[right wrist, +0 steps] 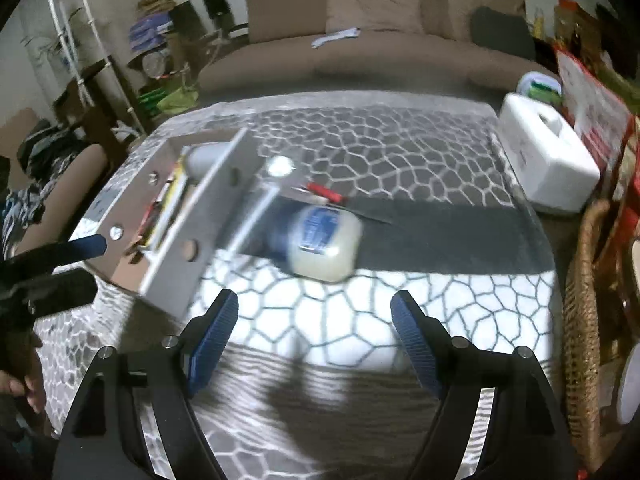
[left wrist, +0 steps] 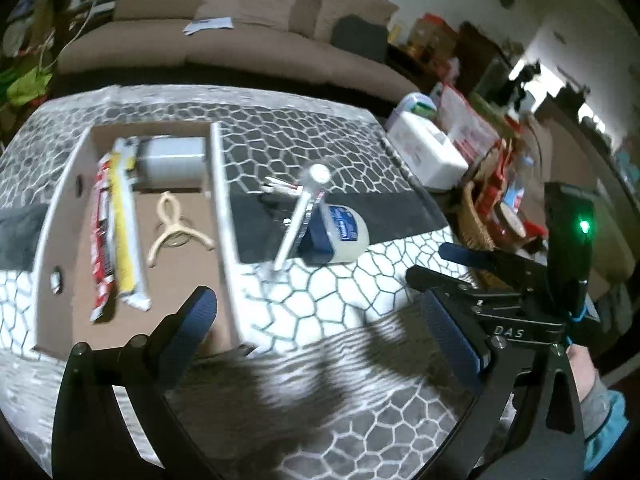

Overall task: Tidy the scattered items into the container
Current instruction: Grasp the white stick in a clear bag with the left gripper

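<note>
Progress is partial. Box [left wrist: 224, 184] on the table [left wrist: 320, 288] already holds a tube [left wrist: 124, 232], a roll [left wrist: 172, 160] and a clip [left wrist: 172, 232]. Jar [right wrist: 324, 240], a silver stick [left wrist: 298, 216] and a small red item [right wrist: 326, 194] remain outside, just right of the box. Left gripper [left wrist: 320, 320] and right gripper [right wrist: 316, 340] are both spread, holding nothing.

both views are dim indoors, with heavy fisheye bending and black corners; a bright patch of light falls on the patterned cloth [left wrist: 320, 292] near the middle, washing out its white cells; dark soft shadows of the gripper fingers lie across the near cloth; motion blur smears the jar [right wrist: 326, 242] and the box [right wrist: 188, 240]; a window [left wrist: 576, 112] glares at far right.
</note>
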A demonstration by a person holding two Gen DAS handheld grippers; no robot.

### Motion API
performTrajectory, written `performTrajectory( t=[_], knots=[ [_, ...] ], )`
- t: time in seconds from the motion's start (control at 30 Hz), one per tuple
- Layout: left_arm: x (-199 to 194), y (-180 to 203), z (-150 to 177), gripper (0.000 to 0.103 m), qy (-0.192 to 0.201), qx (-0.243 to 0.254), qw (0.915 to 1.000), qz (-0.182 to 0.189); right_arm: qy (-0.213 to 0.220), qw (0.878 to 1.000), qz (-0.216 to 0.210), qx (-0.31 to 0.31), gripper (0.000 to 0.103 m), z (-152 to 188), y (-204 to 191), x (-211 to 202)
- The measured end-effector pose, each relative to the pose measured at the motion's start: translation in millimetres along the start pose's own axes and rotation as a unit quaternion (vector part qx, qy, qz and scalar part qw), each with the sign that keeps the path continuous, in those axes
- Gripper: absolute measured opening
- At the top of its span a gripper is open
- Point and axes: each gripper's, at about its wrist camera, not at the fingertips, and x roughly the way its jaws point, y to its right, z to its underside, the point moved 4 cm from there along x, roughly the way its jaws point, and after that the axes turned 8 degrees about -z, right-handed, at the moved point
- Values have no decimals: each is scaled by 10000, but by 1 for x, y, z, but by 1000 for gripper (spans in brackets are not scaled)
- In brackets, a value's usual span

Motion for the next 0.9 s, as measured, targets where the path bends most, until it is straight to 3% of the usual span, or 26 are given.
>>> performTrajectory(
  t=[0.33,0.5,0.63,0.7,0.83,0.9],
  knots=[
    [60,41,-21,103,7,806,9961,-369,88,9974,-341,629,82,1,48,-2],
    [90,50,-31,101,-36,1335,9884,-729,230,9955,-518,756,82,-2,61,-18],
    [115,48,-28,85,-343,1715,9793,-1021,234,9949,-600,779,82,-2,67,-22],
    [126,44,-29,78,-498,1702,9787,-1037,221,9945,-642,802,82,0,70,-23],
    [135,33,-35,66,-640,1312,9863,-769,147,9930,-754,903,82,3,73,-19],
    [134,29,-40,47,-657,1080,9906,-530,125,9928,-780,896,82,4,72,-19]
  ],
)
